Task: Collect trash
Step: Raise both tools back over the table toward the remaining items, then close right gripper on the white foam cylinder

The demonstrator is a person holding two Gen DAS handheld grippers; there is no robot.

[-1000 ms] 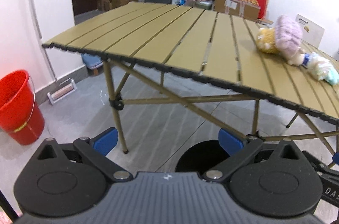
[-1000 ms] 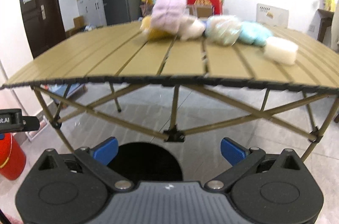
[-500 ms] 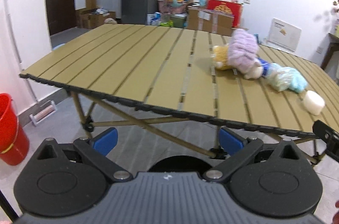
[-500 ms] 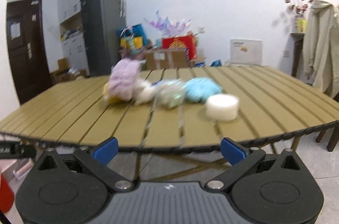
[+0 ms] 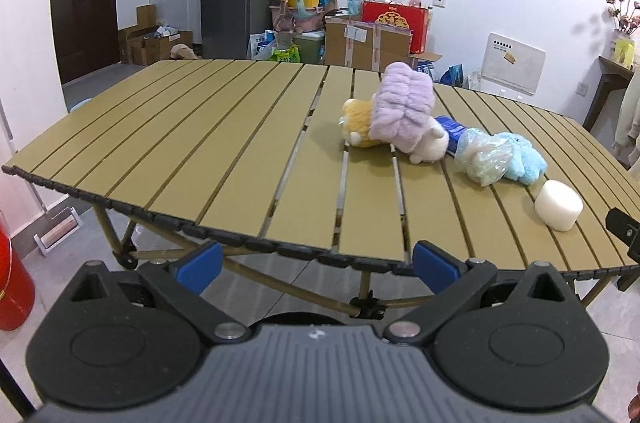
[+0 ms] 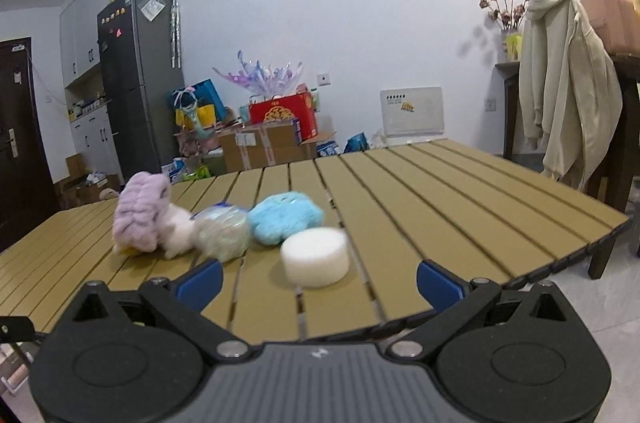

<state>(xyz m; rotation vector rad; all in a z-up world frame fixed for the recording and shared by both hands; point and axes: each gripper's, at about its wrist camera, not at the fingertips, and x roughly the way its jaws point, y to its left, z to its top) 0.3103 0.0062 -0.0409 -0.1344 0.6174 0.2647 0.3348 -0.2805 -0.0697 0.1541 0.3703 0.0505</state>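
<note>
Left gripper (image 5: 316, 265): black two-finger tool with blue-padded tips, jaws spread wide, holding nothing, poised at the near edge of the tan slatted folding table (image 5: 192, 143). Left wrist view, contents: lilac ribbed plush roll (image 5: 402, 111) lying over a yellow plush toy (image 5: 356, 123); a cream plush piece (image 5: 430, 149); crumpled clear plastic wrap (image 5: 480, 159) touching a sky-blue fluffy ball (image 5: 524, 163); white foam cylinder (image 5: 559, 205) nearest the edge, apart from the rest. Right gripper (image 6: 318, 281): same make, jaws likewise apart and empty, over the table edge. Right wrist view: white foam cylinder (image 6: 315, 257) directly ahead between the fingertips, blurred; wrap (image 6: 224, 231) and blue ball (image 6: 285, 217) behind it. Handling, judged: foam likely light, soft, compressible; grip across its curved side, gently. Wrap probably slippery and crinkly; pinch a fold.
</note>
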